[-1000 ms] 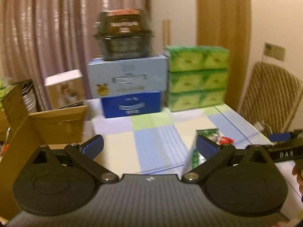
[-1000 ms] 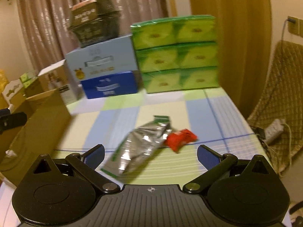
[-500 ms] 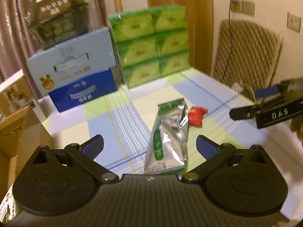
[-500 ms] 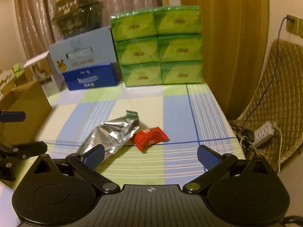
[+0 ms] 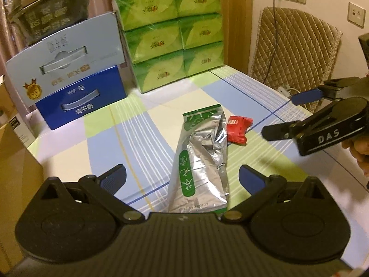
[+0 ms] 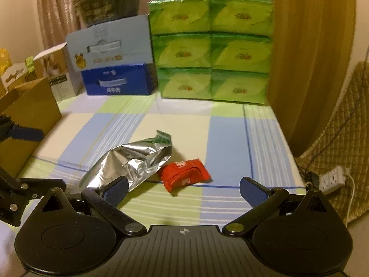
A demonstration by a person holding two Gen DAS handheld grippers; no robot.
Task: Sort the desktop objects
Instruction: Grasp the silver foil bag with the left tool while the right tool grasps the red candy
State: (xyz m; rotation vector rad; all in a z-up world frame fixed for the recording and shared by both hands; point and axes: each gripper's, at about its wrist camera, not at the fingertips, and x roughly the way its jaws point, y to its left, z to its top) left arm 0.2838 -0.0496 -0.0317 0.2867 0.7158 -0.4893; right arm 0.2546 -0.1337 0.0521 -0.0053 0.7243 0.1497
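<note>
I held both grippers, left [image 5: 182,180] and right [image 6: 183,188], spread wide and empty above the cloth [image 6: 228,124] (checked); the foil bag [image 5: 201,159] lay mid-table, touching the red packet [image 6: 185,175].

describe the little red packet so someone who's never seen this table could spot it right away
Start at the stack of green tissue packs at the back of the checked tablecloth, then come forward to the crumpled silver foil pouch. The red packet lies against its right side: small, the only red thing there.
</note>
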